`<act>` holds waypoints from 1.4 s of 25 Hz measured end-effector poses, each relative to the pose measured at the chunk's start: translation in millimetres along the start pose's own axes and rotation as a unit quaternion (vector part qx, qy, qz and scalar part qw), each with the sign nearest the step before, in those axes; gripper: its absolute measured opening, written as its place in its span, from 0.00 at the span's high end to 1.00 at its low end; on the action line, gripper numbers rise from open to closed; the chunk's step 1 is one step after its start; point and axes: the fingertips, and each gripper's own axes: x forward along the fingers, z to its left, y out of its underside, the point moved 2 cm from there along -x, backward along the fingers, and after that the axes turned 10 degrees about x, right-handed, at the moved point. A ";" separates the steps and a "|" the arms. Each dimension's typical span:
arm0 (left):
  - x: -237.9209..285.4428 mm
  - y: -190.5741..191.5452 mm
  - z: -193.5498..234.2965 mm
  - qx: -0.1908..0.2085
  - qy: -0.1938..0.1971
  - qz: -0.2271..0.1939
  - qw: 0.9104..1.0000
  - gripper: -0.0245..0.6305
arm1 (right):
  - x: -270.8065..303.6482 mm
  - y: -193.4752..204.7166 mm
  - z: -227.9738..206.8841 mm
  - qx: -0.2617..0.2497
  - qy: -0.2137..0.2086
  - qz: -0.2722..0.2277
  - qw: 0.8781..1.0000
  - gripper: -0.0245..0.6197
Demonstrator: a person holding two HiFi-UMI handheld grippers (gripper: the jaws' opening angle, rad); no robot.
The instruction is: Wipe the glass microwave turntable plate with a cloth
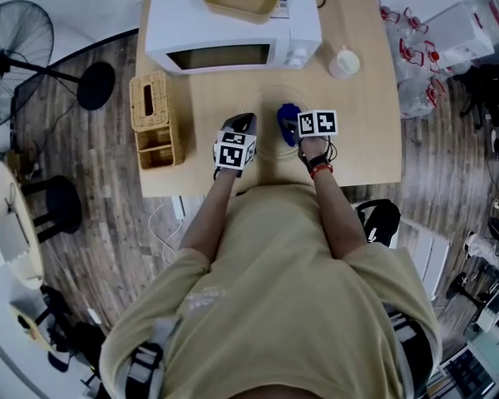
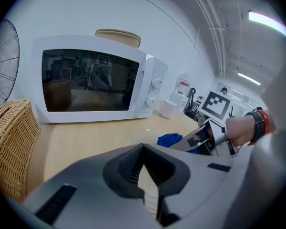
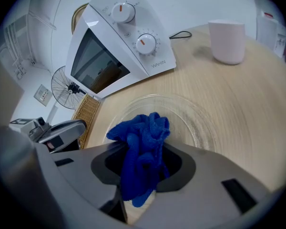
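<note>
The glass turntable plate [image 3: 193,116] lies flat just in front of the microwave [image 3: 109,56]. The right gripper [image 3: 140,171] is clamped on a bunched blue cloth [image 3: 143,142] over the plate's edge farthest from the microwave. The left gripper [image 2: 143,151] has its jaw tips drawn together; whether they pinch the clear rim, I cannot tell. Wiping seems in hand: next, press the cloth down and sweep it toward the microwave.

Bright, even indoor light w/ soft shadows; gripper views fisheye-warped, dark vignetted corners (ceiling strip lights [image 2: 269,19] glaring).
</note>
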 end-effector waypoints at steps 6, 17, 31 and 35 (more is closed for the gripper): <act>6.8 -3.1 -6.0 0.011 0.011 0.003 1.000 0.93 | -6.3 -2.2 -9.7 0.010 0.001 -0.005 1.000 0.74; 12.5 -3.1 -11.1 0.012 0.022 0.005 1.000 0.93 | -24.8 -2.0 -31.2 0.017 0.035 -0.014 0.999 0.72; 14.5 -0.5 -15.1 0.011 0.032 0.008 0.999 0.93 | -37.5 -4.7 -50.4 0.009 0.070 -0.018 0.997 0.69; 12.6 0.2 -13.3 0.011 0.031 0.007 0.999 0.93 | -43.0 -6.8 -57.2 0.004 0.087 -0.022 0.996 0.69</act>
